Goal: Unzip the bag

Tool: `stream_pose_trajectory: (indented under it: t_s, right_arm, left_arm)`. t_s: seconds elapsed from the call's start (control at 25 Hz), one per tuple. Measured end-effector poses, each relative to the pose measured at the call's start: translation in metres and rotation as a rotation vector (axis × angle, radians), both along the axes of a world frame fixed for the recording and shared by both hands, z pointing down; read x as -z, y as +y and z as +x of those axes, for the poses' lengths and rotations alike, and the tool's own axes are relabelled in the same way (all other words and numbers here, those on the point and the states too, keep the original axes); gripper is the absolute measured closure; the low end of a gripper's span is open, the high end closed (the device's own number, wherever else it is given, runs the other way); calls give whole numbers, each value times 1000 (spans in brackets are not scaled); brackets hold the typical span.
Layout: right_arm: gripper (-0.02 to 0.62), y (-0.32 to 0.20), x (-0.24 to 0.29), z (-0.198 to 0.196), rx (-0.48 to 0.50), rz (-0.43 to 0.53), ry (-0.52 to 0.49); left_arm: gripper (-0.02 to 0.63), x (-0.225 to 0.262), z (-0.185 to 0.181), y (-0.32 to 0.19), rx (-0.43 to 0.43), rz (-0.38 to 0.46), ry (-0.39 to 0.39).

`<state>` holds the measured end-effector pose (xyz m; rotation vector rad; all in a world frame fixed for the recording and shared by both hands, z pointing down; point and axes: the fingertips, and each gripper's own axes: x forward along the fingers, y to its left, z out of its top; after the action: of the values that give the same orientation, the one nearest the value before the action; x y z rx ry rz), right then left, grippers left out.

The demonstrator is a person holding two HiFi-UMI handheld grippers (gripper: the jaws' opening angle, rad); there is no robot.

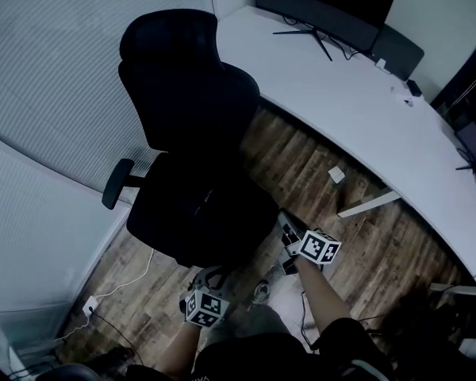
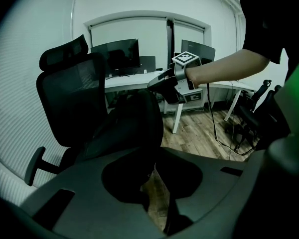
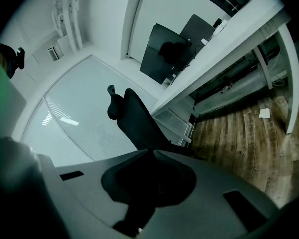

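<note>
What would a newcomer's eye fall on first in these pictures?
The black chair fills the middle of the head view, a dark bag standing on its seat. Just below it the left gripper and right gripper, with white marker cubes, stand out against the wood floor. A long white desk with a monitor curves along the right.

Black on black: the zip is lost

The bag (image 2: 133, 121) merges with the chair (image 2: 65, 96), so its zip cannot be made out. Whether the left gripper (image 1: 213, 273) or the right gripper (image 1: 286, 232) pinches anything is too dark to tell. The top edge cuts off the monitor (image 1: 325, 2).
</note>
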<state>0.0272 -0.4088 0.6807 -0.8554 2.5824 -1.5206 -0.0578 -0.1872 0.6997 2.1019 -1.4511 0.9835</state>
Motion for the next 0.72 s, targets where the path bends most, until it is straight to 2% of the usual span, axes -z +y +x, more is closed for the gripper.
stream_pose_trajectory:
  t_s: [0.72]
  right_arm:
    - [538,-56,-41,-23,50,-31,100]
  left_arm:
    - [528,-11,0,-12,36,-19,17]
